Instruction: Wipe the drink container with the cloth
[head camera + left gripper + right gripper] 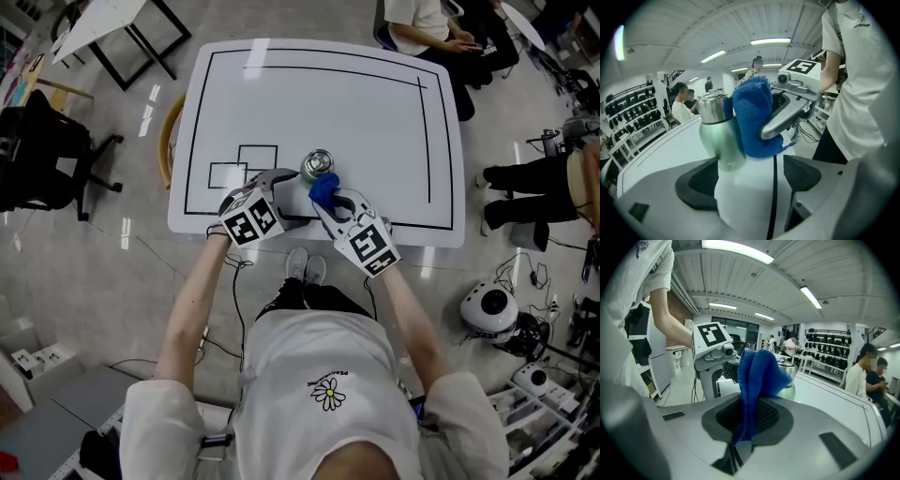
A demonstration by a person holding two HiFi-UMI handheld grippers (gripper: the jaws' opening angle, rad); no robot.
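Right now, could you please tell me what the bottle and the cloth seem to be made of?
The bottle looks like metal: a smooth pale-green body with soft reflections, under a shiny silvery collar and lid, probably steel. The cloth looks like blue terry or microfibre: a fuzzy, matte nap and soft folds. Its exact fibre cannot be told.

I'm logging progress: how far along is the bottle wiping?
Done: the right hand-held gripper is shut on the blue cloth. In hand: the cloth lies against the green bottle; the left hand-held gripper, open, flanks its base. Left: how much is wiped can't be told.
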